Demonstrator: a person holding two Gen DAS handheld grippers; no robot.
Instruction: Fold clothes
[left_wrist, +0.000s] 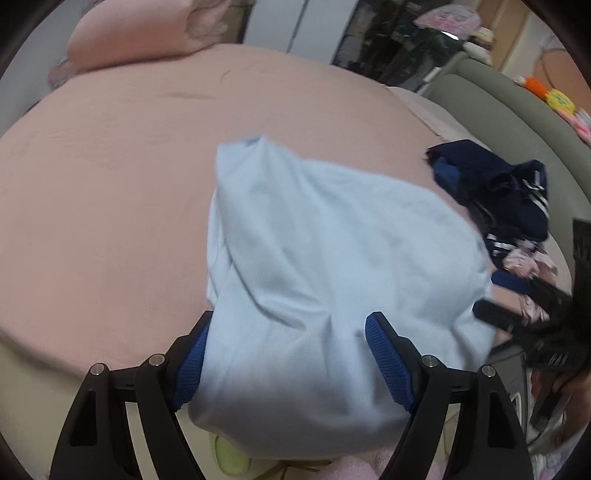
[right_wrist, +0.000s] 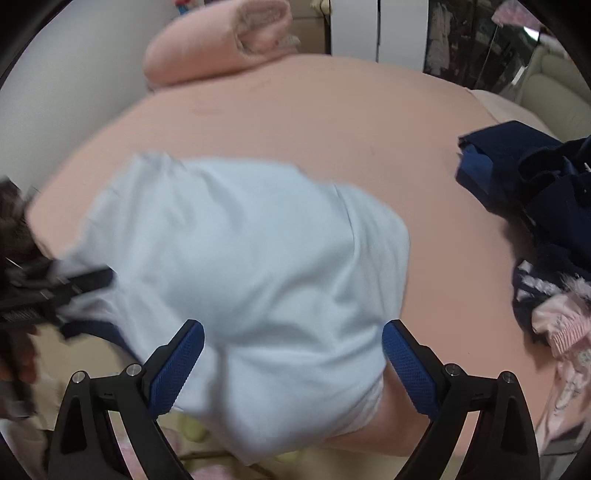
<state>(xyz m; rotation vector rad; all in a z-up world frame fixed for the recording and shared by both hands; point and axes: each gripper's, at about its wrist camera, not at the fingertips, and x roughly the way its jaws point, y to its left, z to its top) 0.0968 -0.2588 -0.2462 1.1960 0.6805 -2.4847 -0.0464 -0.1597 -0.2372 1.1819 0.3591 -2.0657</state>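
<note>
A light-blue garment (left_wrist: 325, 240) lies crumpled on the pink bed sheet (left_wrist: 110, 184), and its near end hangs over the bed's front edge. My left gripper (left_wrist: 291, 321) is open, its blue pads standing wide on either side of the loose cloth. In the right wrist view the same garment (right_wrist: 240, 240) fills the middle, and my right gripper (right_wrist: 293, 326) is open around its near end, the pads clear of the fabric. A black finger (left_wrist: 495, 314) of the right gripper shows at the left view's right edge.
A heap of dark navy clothes (right_wrist: 535, 184) with a pink garment (right_wrist: 565, 332) lies at the bed's right side. A rolled pink blanket (right_wrist: 221, 40) rests at the far end. A grey-green padded frame (left_wrist: 517, 110) borders the bed on the right. A yellow-green slipper (left_wrist: 229, 458) is on the floor below.
</note>
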